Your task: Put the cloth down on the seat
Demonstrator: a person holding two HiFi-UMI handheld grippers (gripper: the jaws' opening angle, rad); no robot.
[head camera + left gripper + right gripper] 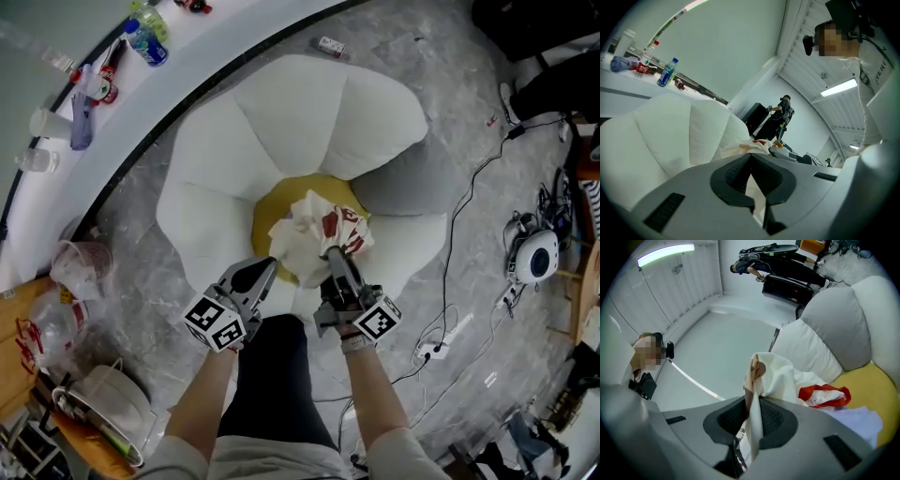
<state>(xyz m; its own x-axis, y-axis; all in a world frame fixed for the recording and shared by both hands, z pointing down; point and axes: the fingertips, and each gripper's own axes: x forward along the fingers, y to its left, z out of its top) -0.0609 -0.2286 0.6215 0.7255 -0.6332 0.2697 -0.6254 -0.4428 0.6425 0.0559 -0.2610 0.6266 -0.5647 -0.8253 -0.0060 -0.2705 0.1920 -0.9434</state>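
Crumpled cream cloth [314,230], puffy petal-shaped seat [309,112]

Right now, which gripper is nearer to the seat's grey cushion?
Right. The right gripper holds the cloth on the side toward the grey cushion; the left gripper holds the far side.

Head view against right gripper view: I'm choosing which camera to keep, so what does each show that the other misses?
Only the head view shows the left gripper, the bottles on the counter and the power strip on the floor. Only the right gripper view shows the cloth pinched close up between the pads of the right gripper, plus a ceiling light. Both show the cloth, the yellow seat and the grey cushion.
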